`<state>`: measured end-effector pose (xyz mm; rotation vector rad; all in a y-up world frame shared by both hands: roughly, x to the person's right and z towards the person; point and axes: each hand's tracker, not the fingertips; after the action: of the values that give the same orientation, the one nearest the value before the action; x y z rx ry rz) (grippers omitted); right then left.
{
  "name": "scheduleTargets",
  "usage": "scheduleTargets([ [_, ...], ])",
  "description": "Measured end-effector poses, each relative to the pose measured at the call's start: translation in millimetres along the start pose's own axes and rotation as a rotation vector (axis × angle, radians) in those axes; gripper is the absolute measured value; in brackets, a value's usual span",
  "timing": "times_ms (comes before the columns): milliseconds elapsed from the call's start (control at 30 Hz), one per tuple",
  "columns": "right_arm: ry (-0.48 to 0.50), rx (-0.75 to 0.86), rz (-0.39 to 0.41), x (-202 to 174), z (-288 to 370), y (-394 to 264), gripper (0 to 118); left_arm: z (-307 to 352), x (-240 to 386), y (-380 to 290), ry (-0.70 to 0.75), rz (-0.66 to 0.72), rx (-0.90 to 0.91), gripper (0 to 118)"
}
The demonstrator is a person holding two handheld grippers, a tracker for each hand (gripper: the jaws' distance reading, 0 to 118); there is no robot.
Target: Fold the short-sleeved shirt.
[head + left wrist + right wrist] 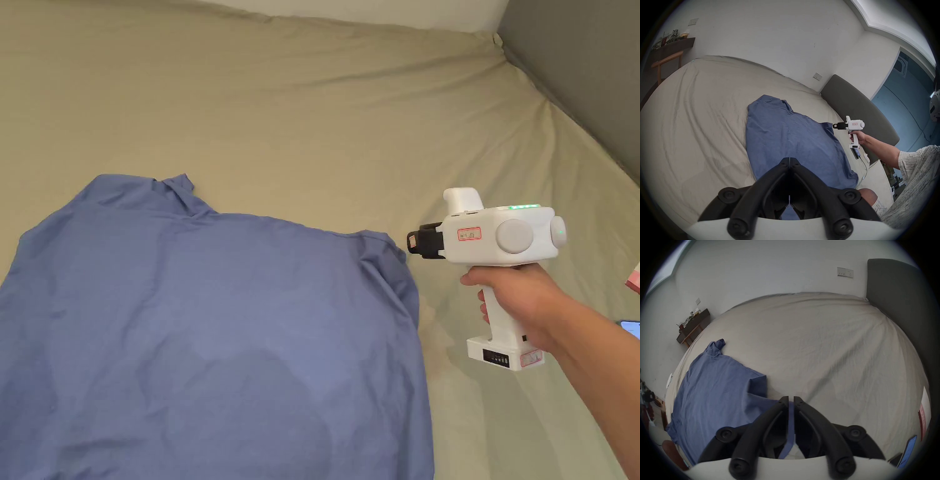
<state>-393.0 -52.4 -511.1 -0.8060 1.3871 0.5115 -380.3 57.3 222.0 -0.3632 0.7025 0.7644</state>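
Beige bedding [325, 112] is seen carrying the blue shirt [206, 337], spread flat, with the right tongs [415, 241] clenched on cloth at its sleeve edge and the left tongs [789, 162] closed empty above its hem, so the thin pinch could likely slip if tugged, bunching the sleeve.
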Motion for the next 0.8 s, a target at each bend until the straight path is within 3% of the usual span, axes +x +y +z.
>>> scheduleTargets([
  [67,0.055,-0.038,-0.030,1.0,-6.6,-0.9,33,-2.3,-4.1,2.2,0.000,-0.001,0.005,0],
  [133,0.059,-0.043,0.045,-3.0,-8.9,-0.8,49,-4.1,-5.7,4.2,0.000,-0.004,0.006,0],
  [233,0.052,-0.082,0.077,-6.8,-15.2,-1.3,56,-7.4,-7.3,7.0,0.002,-0.009,0.009,0],
  [467,0.039,-0.128,0.123,-16.5,-37.1,-0.5,56,-4.1,-22.0,5.1,0.019,-0.017,0.005,0],
  [533,0.033,-0.140,0.143,-21.1,-40.7,-1.0,55,-1.6,-25.2,4.5,0.021,-0.017,0.003,0],
  [600,0.009,-0.139,0.172,-24.8,-39.6,-2.0,43,-0.5,-30.2,3.7,0.031,-0.020,0.003,0],
  [667,0.034,-0.135,0.143,-20.6,-36.6,-0.5,7,0.7,-35.9,4.8,0.031,-0.011,0.006,0],
  [800,0.054,-0.110,0.214,-25.1,-18.3,-3.7,3,-3.6,-41.2,12.3,0.036,-0.008,0.022,0],
])
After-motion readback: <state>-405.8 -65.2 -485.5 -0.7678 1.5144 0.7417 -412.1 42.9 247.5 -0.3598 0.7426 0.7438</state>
